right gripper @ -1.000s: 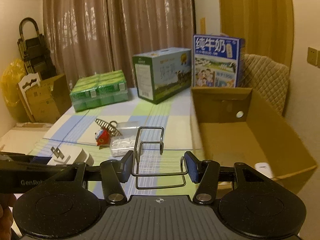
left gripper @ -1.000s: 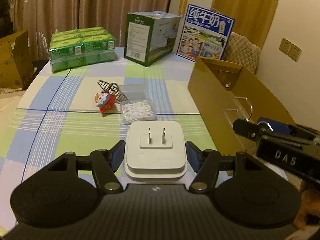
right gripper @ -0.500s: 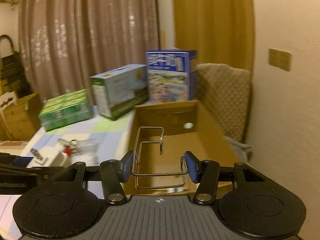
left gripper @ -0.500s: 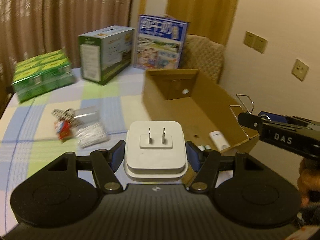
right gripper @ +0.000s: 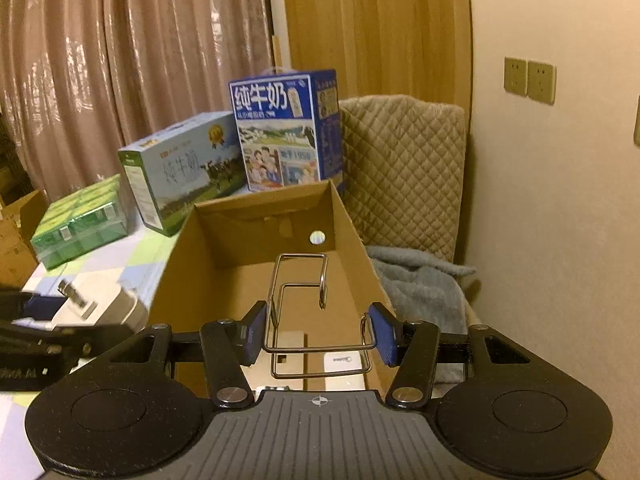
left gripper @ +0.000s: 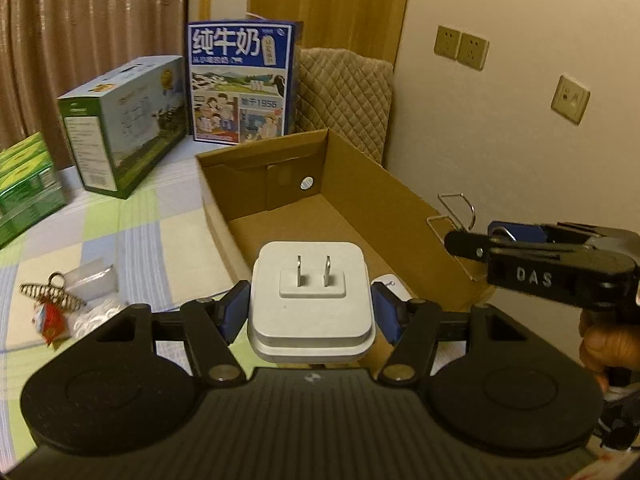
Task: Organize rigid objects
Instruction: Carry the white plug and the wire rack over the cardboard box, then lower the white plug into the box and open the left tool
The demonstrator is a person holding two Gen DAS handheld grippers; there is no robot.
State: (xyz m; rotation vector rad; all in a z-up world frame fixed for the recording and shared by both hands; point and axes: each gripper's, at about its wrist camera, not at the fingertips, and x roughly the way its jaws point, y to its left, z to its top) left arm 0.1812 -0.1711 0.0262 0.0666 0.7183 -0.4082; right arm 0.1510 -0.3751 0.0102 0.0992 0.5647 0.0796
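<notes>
My left gripper [left gripper: 311, 316] is shut on a white plug adapter [left gripper: 312, 304], prongs up, held above the near end of the open cardboard box [left gripper: 360, 184]. My right gripper [right gripper: 318, 334] is shut on a bent metal wire rack [right gripper: 304, 304], held over the same box [right gripper: 256, 236]. A small white item [right gripper: 346, 360] lies on the box floor below it. The right gripper [left gripper: 500, 240] with the wire rack [left gripper: 456, 212] also shows at the right in the left wrist view. The left gripper with the adapter [right gripper: 96, 304] shows at the left of the right wrist view.
On the checked tablecloth [left gripper: 132, 232] lie a red toy with a spring clip [left gripper: 50, 308] and a clear bag of white bits [left gripper: 96, 300]. Behind stand a green-blue carton [left gripper: 124, 124], a blue milk box [left gripper: 240, 84] and green packs [left gripper: 24, 184]. A quilted chair [right gripper: 400, 172] stands by the wall.
Both grippers have swung right from the table middle to above the cardboard box, each still holding its object. The box now fills the view ahead.
</notes>
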